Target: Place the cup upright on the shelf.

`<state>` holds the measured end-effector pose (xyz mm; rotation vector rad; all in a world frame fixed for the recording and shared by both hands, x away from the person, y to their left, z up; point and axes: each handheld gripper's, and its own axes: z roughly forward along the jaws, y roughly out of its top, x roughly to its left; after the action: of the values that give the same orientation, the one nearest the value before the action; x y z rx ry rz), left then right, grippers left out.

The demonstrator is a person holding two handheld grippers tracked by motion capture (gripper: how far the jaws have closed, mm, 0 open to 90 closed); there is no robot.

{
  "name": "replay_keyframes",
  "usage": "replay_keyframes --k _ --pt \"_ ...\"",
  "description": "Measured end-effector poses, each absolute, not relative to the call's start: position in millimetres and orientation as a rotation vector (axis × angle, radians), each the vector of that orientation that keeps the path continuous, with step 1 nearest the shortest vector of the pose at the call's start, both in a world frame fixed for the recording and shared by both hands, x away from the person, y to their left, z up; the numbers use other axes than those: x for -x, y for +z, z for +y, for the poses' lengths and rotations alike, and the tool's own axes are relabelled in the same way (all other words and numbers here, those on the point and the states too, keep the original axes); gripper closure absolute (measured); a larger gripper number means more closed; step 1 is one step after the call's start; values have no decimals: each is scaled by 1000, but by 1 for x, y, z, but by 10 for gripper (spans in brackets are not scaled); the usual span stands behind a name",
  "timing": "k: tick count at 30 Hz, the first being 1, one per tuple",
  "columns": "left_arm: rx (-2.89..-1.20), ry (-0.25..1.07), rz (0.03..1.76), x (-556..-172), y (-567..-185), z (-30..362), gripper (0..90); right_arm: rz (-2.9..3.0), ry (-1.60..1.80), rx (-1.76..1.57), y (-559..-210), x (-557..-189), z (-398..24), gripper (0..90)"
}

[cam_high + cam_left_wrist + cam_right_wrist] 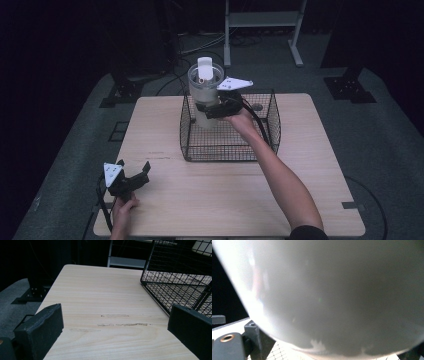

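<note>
Wire basket (227, 142) stood on a pale wooden desk (200, 195), and the right hand-held gripper (216, 110) held a tall, translucent white container (204, 92) clamped by its side, upright, over the basket's far left corner. The left hand-held gripper (134, 176) rested near the desk's front left corner, jaws wide apart and holding nothing. To finish well, the container probably needed to be kept vertical and lowered clear of the wire rim before the grip was loosened.
</note>
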<state>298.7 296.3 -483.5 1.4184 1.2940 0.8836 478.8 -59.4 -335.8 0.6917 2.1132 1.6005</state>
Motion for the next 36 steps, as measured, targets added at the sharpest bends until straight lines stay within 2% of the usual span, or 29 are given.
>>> replay_keyframes --k 36 --pt "-1412 876 1295 -299 -484 297 0 2289 1520 -774 -404 -517 -46 91"
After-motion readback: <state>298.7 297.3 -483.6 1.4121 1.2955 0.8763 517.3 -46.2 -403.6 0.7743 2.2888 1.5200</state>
